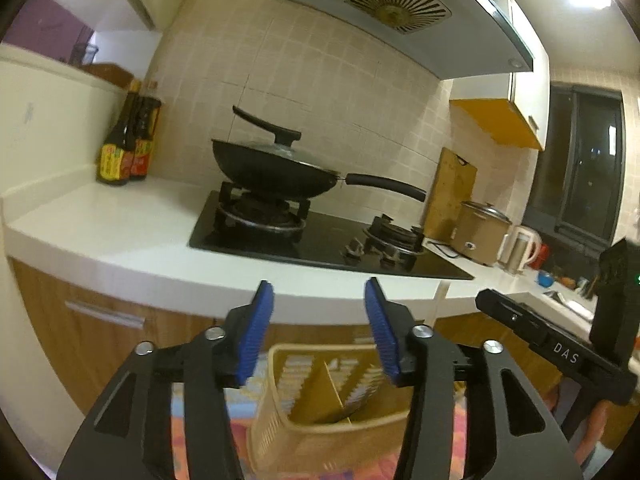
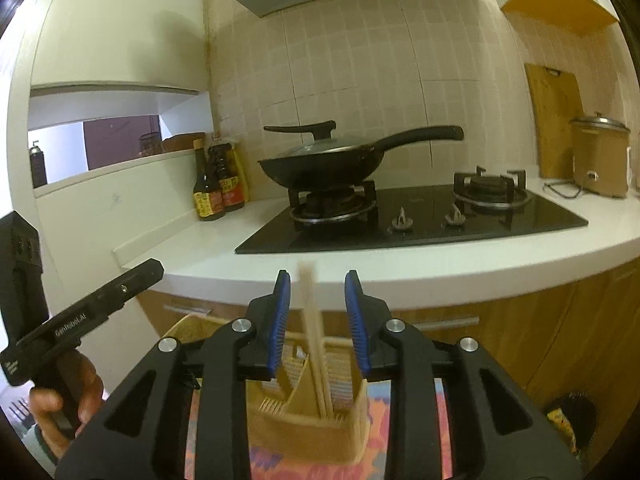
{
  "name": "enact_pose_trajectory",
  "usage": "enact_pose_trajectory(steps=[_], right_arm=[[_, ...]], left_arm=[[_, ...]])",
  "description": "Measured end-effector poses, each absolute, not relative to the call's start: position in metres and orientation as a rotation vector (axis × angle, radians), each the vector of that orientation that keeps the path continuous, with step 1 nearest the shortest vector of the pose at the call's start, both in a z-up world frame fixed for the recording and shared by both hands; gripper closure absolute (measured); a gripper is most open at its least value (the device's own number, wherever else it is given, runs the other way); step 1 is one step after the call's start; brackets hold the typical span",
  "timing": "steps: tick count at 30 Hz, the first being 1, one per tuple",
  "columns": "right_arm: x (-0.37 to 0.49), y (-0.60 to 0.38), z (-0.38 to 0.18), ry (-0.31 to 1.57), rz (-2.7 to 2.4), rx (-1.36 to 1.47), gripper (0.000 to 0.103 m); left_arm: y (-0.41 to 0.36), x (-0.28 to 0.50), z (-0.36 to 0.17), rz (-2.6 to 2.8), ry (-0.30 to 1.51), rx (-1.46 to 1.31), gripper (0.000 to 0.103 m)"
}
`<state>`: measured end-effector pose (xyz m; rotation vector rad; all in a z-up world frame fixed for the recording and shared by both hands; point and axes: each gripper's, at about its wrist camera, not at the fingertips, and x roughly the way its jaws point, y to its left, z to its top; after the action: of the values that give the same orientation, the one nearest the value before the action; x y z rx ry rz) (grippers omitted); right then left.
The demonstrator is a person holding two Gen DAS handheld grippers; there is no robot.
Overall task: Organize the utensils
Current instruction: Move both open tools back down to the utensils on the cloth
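1. While the left wrist view shows the left gripper with fingers wide and empty above the slatted utensil basket, lower centre, no chopsticks appear.
2. Right wrist view: the right gripper, fingers parted, loosely flanks blurred chopsticks standing in that basket.
3. Only this view shows a hand, lower left.

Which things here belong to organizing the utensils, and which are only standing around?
Job: chopsticks between the open right gripper; slotted utensil basket; empty open left gripper.

Around: lidded wok, sauce bottles, cutting board, rice cooker, kettle.
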<state>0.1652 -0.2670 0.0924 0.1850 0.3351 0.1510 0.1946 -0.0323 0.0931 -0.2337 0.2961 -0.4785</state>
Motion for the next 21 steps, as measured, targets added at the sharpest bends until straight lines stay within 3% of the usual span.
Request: enact_pose_trajectory(steps=[4, 11, 21], right_arm=[[0.139, -0.271, 0.096, 0.352, 0.151, 0.196, 0.055], [0.093, -0.267, 0.104, 0.414, 0.138, 0.186, 0.055], [0.058, -0.25, 0.06, 0.75, 0.11, 0.148, 0.055]], left_arm=[[-0.021, 0.17, 0.099, -0.509, 0.313, -0.246, 0.042], [-0.015, 0.121, 0.111, -0.514, 0.334, -0.189, 0.041], [0.0, 0.07, 0.079, -0.461, 0.57, -0.123, 0.04]])
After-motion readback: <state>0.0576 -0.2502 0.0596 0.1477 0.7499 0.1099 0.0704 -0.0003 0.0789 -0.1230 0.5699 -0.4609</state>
